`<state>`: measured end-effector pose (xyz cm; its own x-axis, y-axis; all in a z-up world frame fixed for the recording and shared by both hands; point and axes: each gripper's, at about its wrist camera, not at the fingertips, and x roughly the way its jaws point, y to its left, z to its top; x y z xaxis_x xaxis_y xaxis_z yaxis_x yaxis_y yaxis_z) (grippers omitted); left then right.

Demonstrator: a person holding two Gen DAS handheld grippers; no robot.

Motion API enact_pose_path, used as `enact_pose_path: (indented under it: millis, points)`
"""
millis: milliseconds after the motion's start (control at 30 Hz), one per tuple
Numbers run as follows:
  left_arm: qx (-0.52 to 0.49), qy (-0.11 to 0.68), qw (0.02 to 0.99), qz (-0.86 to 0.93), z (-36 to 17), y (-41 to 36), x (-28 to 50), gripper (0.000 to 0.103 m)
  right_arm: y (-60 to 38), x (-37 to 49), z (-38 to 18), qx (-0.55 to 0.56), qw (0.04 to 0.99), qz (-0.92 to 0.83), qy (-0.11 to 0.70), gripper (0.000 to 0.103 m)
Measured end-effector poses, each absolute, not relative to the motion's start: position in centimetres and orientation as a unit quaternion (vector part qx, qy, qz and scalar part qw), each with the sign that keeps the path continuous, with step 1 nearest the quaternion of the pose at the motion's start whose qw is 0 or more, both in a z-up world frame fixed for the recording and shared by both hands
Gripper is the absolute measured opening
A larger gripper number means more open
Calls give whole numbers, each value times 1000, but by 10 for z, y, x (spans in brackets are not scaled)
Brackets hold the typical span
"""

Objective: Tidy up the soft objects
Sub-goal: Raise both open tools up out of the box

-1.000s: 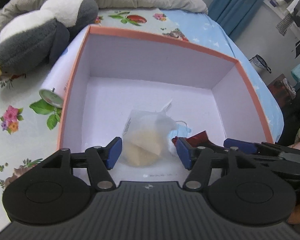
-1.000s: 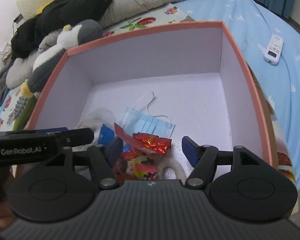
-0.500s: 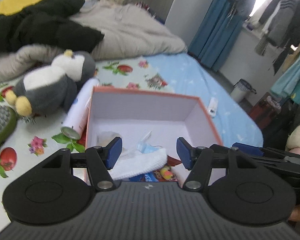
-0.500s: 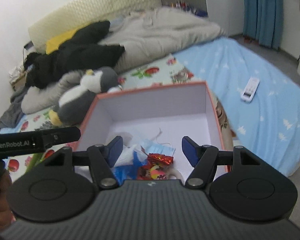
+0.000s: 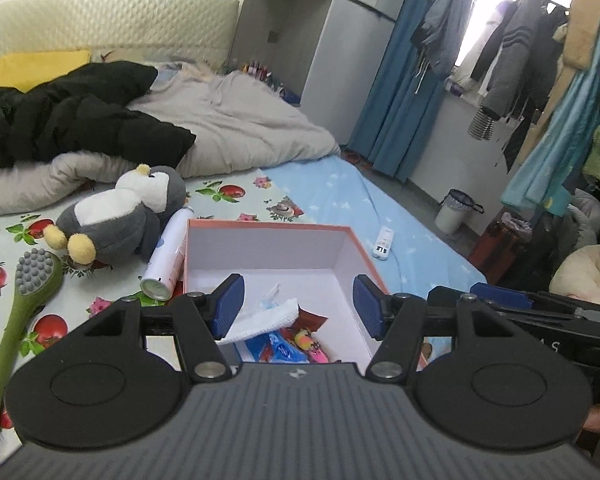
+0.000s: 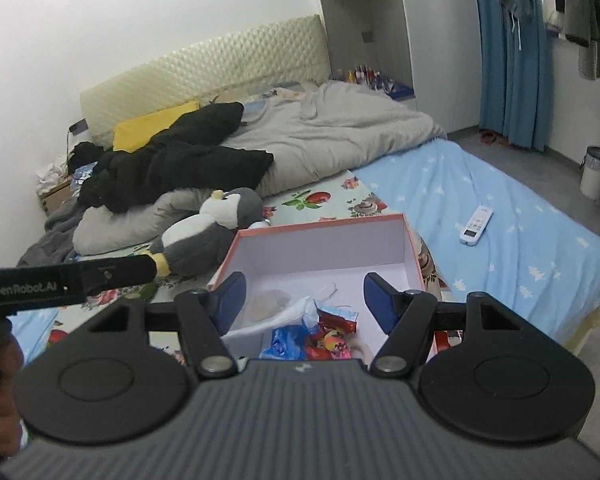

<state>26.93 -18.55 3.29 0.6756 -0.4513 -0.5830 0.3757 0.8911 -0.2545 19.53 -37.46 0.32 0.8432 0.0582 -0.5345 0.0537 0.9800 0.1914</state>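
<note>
Two grippers hang above the bed, each with its jaws spread wide and holding nothing: the left gripper (image 5: 296, 306) and the right gripper (image 6: 304, 302). Below both sits the orange-rimmed box (image 5: 260, 222) (image 6: 320, 226) on the flowered sheet. Inside its near end lie a white cloth (image 5: 266, 318) (image 6: 280, 314), a blue packet (image 5: 274, 346) (image 6: 284, 340) and bright snack wrappers (image 6: 332, 330). Only the right view shows a pale round pouch (image 6: 268, 300) behind the cloth and the left tool's black body marked GenRobot.AI at the left edge.

Just left of the box, a white spray can (image 5: 168, 254) lies along its wall, plain in the left view; the right view barely shows it. A green massage brush (image 5: 24, 304) appears only in the left view. Beyond the can rests a plush penguin (image 5: 120, 216) (image 6: 208, 234). To the right, apart from the box, a white remote (image 5: 382, 242) (image 6: 476, 225) lies on the blue sheet. Farther back are a black jacket (image 5: 80, 120) (image 6: 180, 164), a grey quilt (image 5: 236, 128) (image 6: 340, 132), a small bin (image 5: 456, 210) (image 6: 596, 172) and blue curtains (image 5: 404, 80) (image 6: 512, 52).
</note>
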Motion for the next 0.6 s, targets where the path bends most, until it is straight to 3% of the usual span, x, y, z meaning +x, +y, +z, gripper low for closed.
enact_pose_path:
  millis: [600]
  points:
    - [-62, 317, 921, -216, 43, -149, 177, 66, -348, 139, -8, 86, 959, 6, 272, 68]
